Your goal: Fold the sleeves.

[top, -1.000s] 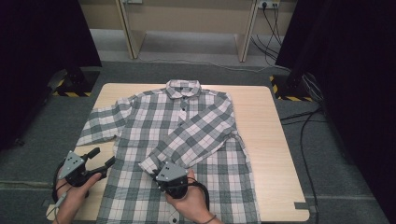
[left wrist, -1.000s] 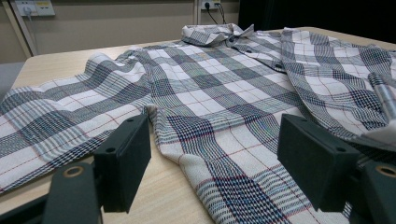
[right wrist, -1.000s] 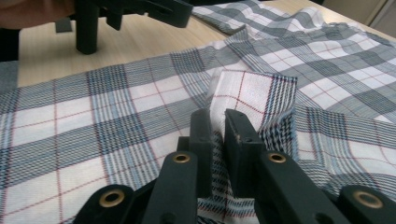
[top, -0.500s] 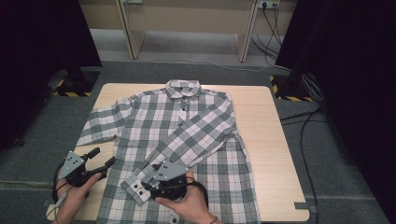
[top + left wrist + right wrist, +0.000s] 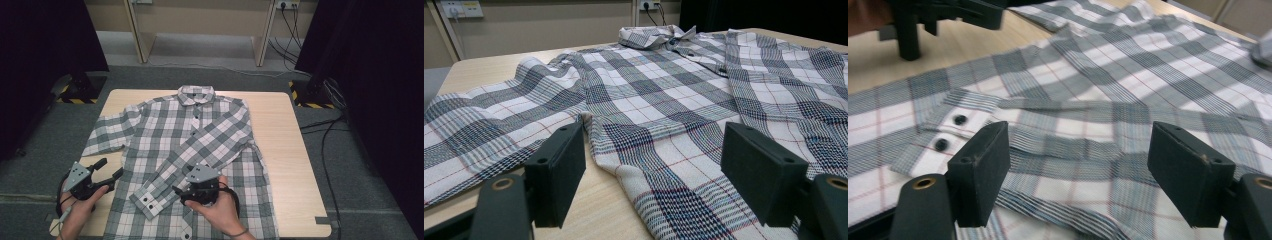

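Plaid shirt point(image 5: 200, 135) lies spread face up across the table point(image 5: 280, 150), collar point(image 5: 196, 93) toward the far edge, hem hanging at the near edge. Its one sleeve point(image 5: 197, 155) is folded diagonally across the front, cuff point(image 5: 148, 199) with two dark buttons resting on the body of the shirt close to the near edge. Right gripper point(image 5: 181, 192) hangs just beside that cuff, jaws having just been opening, now wide apart with nothing pinched; in the right gripper view the sleeve point(image 5: 1073, 150) lies flat beneath the parted pads. Left gripper point(image 5: 111, 169) sits at the near left corner, jaws released too, pointing at the shirt's side edge point(image 5: 599, 145) where the other sleeve point(image 5: 112, 132) spreads toward the left edge.
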